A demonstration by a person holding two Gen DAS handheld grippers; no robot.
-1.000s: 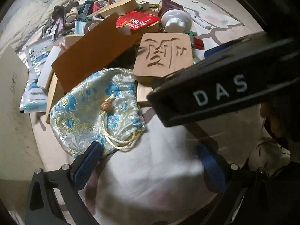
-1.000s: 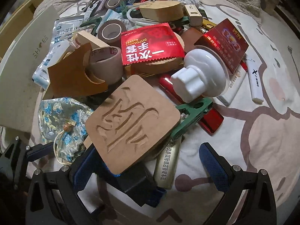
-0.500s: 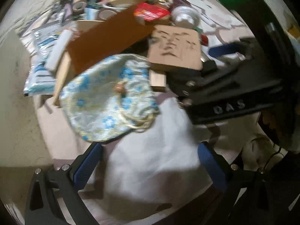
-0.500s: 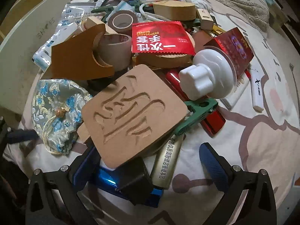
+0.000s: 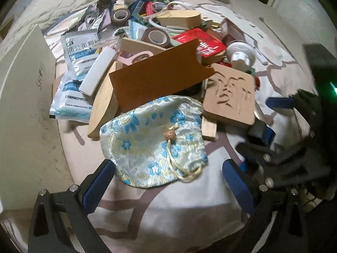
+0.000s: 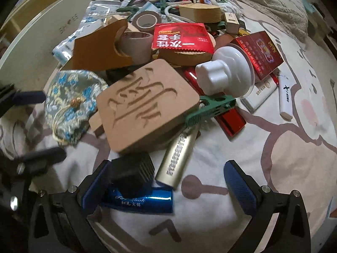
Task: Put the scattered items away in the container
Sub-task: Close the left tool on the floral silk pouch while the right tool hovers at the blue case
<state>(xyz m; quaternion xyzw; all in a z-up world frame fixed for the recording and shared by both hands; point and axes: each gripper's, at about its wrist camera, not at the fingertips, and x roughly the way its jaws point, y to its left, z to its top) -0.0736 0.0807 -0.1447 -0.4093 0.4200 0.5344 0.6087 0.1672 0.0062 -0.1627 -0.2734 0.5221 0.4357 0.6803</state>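
A heap of scattered items lies on a patterned sheet. A blue-flowered drawstring pouch (image 5: 155,145) lies just ahead of my open, empty left gripper (image 5: 168,183); it also shows in the right wrist view (image 6: 71,97). A carved wooden tile (image 6: 147,107) sits at the heap's front, also in the left wrist view (image 5: 229,97). My right gripper (image 6: 168,185) is open, with a black block (image 6: 132,170), a blue lighter (image 6: 139,202) and a gold lighter (image 6: 179,156) between its fingers, untouched. The beige container wall (image 5: 25,105) stands at the left.
Behind lie a brown cardboard piece (image 5: 160,76), tape rolls (image 6: 145,21), a red glove packet (image 6: 181,38), a white knob (image 6: 225,76), a green clip (image 6: 210,107), a red box (image 6: 261,50) and white lighters (image 6: 286,97). A knitted blanket (image 6: 263,4) lies at the back.
My left gripper has pulled back and turned, so the pouch now lies centred ahead of it. My right gripper has backed off, bringing the black block and blue lighter into view.
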